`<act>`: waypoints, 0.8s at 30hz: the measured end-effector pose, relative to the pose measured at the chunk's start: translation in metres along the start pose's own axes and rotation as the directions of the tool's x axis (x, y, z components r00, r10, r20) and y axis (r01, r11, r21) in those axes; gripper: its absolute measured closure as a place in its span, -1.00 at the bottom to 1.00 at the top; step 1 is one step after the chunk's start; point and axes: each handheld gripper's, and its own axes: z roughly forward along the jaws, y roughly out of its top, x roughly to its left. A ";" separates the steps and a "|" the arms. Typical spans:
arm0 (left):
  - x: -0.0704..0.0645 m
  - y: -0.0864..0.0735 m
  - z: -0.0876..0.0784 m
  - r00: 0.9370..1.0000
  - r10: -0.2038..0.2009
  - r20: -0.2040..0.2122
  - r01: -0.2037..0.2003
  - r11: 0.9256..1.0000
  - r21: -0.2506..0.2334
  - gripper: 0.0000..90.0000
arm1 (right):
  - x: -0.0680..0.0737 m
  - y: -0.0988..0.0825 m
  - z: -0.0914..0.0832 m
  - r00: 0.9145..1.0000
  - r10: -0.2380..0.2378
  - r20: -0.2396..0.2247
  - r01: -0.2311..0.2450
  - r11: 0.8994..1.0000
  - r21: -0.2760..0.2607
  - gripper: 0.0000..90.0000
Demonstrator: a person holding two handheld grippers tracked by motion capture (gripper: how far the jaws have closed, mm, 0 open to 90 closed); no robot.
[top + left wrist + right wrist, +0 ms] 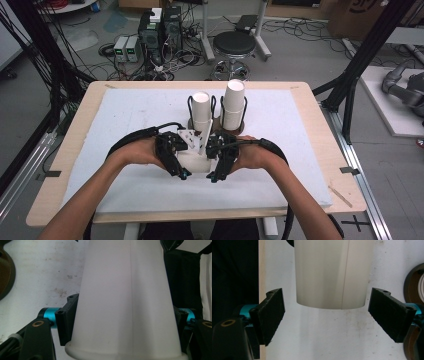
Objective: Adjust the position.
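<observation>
White paper cup (196, 161): lying on its side on the white mat (125, 115), near the front middle of the table (75, 125), between the two grippers. Left gripper (181, 167): jaws pressed against both sides of the cup near its rim end, as its own view shows, with the cup (125, 302) running away from the camera. Right gripper (216, 172): jaws spread wide, flanking the cup's other end (329, 275) without touching it; the cup sits just beyond the jaw tips. Behind the grippers: two wire cup holders on dark round bases, the left cup stack (201, 111) and the right cup stack (233, 104) standing upright in them, side by side. Floor beyond the table: black stool (234, 45).
</observation>
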 end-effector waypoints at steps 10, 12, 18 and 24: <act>-0.001 0.001 0.003 1.000 -0.001 0.004 0.001 1.000 0.009 -0.38 | 0.001 0.003 0.002 1.000 -0.001 -0.014 0.001 1.000 0.005 -0.62; -0.001 0.002 0.004 1.000 0.005 0.006 -0.005 1.000 0.014 -0.38 | 0.000 0.004 0.003 1.000 -0.009 -0.020 0.009 1.000 0.006 -0.52; -0.001 0.002 0.004 1.000 0.004 0.004 -0.004 1.000 0.017 -0.38 | -0.001 0.005 0.003 1.000 -0.004 -0.021 0.005 1.000 0.010 -0.20; -0.001 0.001 0.004 1.000 0.000 0.005 0.000 1.000 0.015 -0.38 | -0.001 0.006 0.003 1.000 -0.002 -0.018 0.002 1.000 0.010 -0.18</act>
